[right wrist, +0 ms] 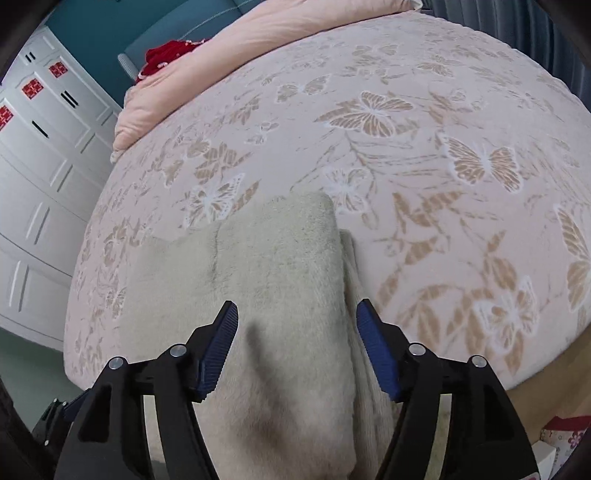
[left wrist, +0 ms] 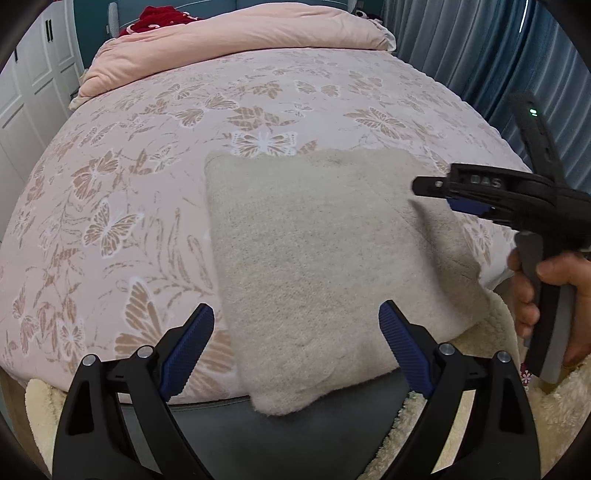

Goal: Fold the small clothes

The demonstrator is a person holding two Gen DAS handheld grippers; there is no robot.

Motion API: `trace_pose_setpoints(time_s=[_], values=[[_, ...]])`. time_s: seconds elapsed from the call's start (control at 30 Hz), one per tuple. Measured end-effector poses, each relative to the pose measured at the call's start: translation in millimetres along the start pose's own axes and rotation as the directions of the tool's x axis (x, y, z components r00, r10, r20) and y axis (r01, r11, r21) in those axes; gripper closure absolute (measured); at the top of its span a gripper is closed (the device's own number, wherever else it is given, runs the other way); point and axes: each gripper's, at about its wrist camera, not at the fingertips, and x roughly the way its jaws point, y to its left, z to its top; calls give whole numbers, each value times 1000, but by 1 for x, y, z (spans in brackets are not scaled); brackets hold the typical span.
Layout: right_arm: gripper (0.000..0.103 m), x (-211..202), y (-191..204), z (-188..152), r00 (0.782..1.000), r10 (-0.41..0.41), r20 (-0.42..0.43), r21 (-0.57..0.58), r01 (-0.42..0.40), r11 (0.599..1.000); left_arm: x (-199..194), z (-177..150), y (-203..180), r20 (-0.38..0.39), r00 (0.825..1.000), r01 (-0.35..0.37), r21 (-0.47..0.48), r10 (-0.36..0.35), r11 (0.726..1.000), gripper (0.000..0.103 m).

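While both tongs stand spread with nothing between their blue pads, the left tongs [left wrist: 295,343] hover over the near edge of the cloth [left wrist: 317,258], a beige fleecy piece lying folded flat on the bed [left wrist: 110,184], its near end hanging a little over the bed's edge. The right tongs [right wrist: 297,350] sit low above the cloth's right side, where a folded layer lies over a narrower strip beneath; whether their pads touch the fleece is hard to tell from either view. From the left camera the right tongs [left wrist: 436,188] appear side-on above the cloth's far right corner, gripped by the hand [left wrist: 546,295] on the handle. Around the cloth the bed's pink cover carries a butterfly pattern. Farther back lies a pink quilt [left wrist: 229,40] with something red [left wrist: 159,18] behind it. White cabinets [right wrist: 40,177] stand to the left, blue curtains [left wrist: 461,55] to the right.
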Motion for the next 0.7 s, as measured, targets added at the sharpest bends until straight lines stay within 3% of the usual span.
trace_pose_setpoints(time_s=[0.03,0.1,0.2,0.23,0.3,0.37,0.43,0.47,0.5,0.57,0.7], values=[[93,-1,4,4,1000,21,-2,3,-21,1000,4,1,-3,-7,1000,-3,4,3,1000,14],[94,-31,19,9,991,77,107,-46,-72,996,7,3,-5,-16,1000,-16,6,17,1000,14],[94,-53,25,11,978,73,193,-104,-54,993,11,3,-7,-11,1000,-6,1,6,1000,13],[94,-37,18,12,987,35,157,-97,-20,995,13,3,-6,-18,1000,-6,-1,6,1000,13],[92,18,-3,7,997,-72,-11,-79,70,994,23,3,-7,-45,999,-1,-14,1,1000,13],[92,16,-13,-4,999,-24,33,-30,25,999,31,3,-7,-75,997,9,-28,-11,1000,13],[83,-7,-14,-6,997,22,73,23,-23,999,33,2,-7,-72,997,-4,-19,3,1000,13],[72,-22,-15,-10,994,20,109,39,-24,999,33,1,-4,-67,998,2,-22,-3,1000,12],[54,-34,-16,-15,990,16,143,44,-23,999,33,1,-1,-69,997,14,-35,-17,999,12],[33,-51,-22,-29,984,12,175,56,-22,998,34,2,9,-70,995,58,-91,-64,994,10],[27,-36,-42,-53,995,53,88,104,-62,993,45,4,39,-89,988,102,-262,-129,960,9]])
